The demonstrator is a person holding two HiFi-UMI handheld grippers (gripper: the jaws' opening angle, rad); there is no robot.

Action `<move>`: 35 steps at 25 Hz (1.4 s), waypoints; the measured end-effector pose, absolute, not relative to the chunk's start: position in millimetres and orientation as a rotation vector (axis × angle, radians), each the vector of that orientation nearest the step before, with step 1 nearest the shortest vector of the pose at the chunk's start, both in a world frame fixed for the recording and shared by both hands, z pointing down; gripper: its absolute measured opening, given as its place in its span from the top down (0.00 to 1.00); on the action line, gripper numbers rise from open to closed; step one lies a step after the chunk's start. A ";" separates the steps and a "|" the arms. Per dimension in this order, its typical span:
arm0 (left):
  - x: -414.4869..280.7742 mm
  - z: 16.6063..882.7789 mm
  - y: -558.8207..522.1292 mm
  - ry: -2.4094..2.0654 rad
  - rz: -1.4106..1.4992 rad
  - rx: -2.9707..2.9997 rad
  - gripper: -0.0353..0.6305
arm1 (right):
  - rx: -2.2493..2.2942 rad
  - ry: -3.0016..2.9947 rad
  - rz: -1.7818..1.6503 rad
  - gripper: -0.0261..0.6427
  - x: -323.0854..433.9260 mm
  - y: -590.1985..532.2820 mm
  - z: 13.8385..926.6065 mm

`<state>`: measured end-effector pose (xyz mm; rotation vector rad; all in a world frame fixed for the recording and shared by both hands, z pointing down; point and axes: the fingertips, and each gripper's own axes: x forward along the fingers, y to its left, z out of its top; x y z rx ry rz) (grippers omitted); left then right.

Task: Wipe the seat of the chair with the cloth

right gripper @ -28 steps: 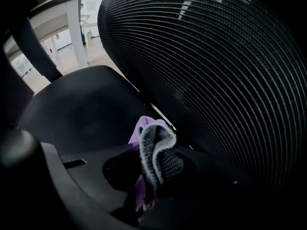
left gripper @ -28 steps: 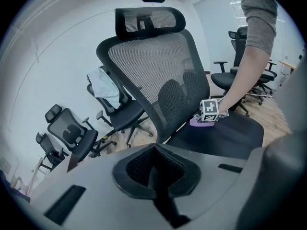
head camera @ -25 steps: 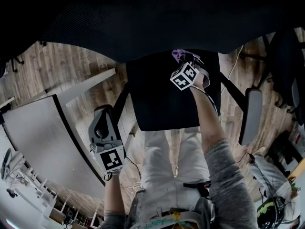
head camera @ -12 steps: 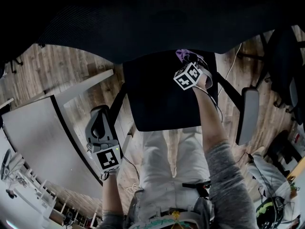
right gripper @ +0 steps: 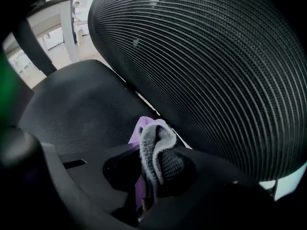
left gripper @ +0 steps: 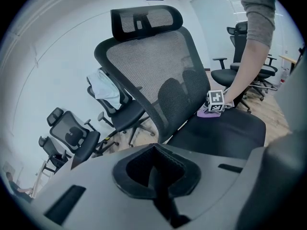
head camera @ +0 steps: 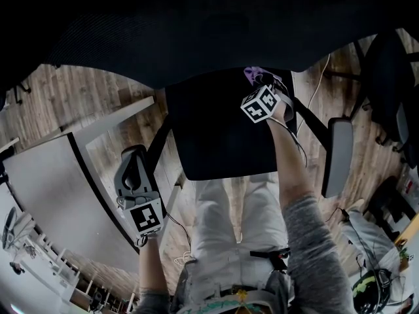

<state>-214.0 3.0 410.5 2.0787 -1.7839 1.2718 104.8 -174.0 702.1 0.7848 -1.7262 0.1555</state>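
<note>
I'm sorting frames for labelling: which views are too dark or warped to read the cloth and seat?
Head view: top nearly black, seat a dark mass, cloth only a purple scrap. Left gripper view: bright but fisheye-bent, cloth tiny. Right gripper view: dim, yet cloth close and clear.

Legible text, brands, numbers: none. Only unreadable square black-and-white patterns, on the marker cube behind left gripper and its counterpart behind right gripper.

The cloth lies at the back of the seat, right of its middle and just before the backrest, pinched in the right tool. The left tool hangs off the seat's left side, over the floor, between the seat and the worktop further left.
</note>
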 end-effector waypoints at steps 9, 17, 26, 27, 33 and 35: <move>-217.5 415.4 7.6 -1.781 1.304 2.058 0.95 | 0.817 -1.713 0.166 0.88 125.0 -177.1 695.7; -218.6 417.3 7.9 -1.776 1.327 2.051 0.95 | 0.886 -1.696 0.194 0.88 146.1 -180.8 690.9; -218.6 416.0 8.5 -1.783 1.323 2.047 0.95 | 0.942 -1.651 0.229 0.88 172.3 -176.2 692.9; -219.0 416.3 8.8 -1.781 1.324 2.045 0.95 | 0.943 -1.647 0.229 0.88 173.7 -175.9 692.3; -217.9 415.7 9.4 -1.785 1.322 2.047 0.95 | 0.968 -1.638 0.226 0.88 183.5 -177.3 686.2; -218.0 416.4 8.7 -1.781 1.324 2.045 0.95 | 0.965 -1.637 0.224 0.88 184.9 -179.4 685.5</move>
